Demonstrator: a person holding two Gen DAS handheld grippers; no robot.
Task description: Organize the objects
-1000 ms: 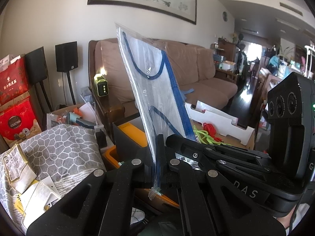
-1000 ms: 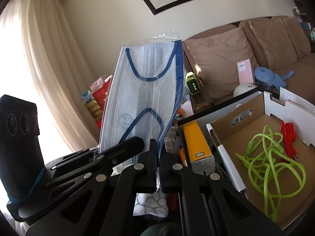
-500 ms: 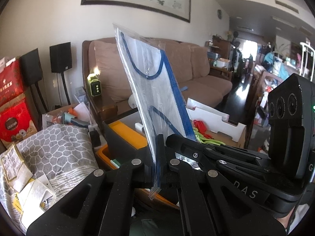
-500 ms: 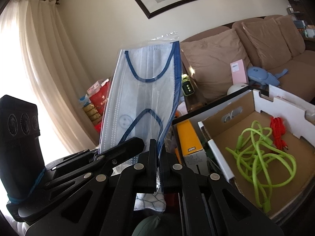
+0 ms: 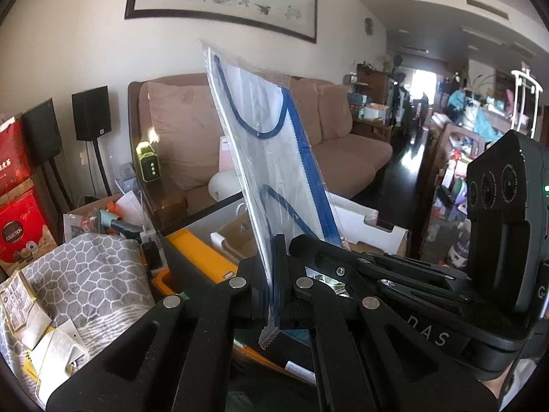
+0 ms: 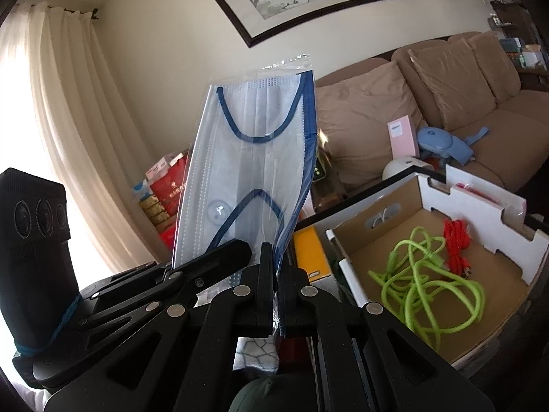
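A pale blue face mask with dark blue ear loops, sealed in a clear plastic bag (image 5: pixel 267 158), stands upright in the air. My left gripper (image 5: pixel 274 250) is shut on the bag's lower edge. In the left wrist view my right gripper (image 5: pixel 302 245) comes in from the right and clamps the same lower edge. The right wrist view shows the bagged mask (image 6: pixel 254 158) from its flat side, with my right gripper (image 6: pixel 274 257) shut on its bottom corner and my left gripper (image 6: pixel 236 250) pinching it from the left.
An open cardboard box (image 6: pixel 480 216) with a white rim lies lower right, holding a green cable (image 6: pixel 422 274) and a red cable (image 6: pixel 453 243). Beside it lies an orange-topped case (image 5: pixel 202 257). A grey patterned cloth (image 5: pixel 85 274) lies left; a brown sofa (image 5: pixel 343 158) stands behind.
Both grippers, still clamped on the bagged mask, have risen slightly and drifted sideways together. The room slides left in the left wrist view, and the cardboard box shifts left in the right wrist view.
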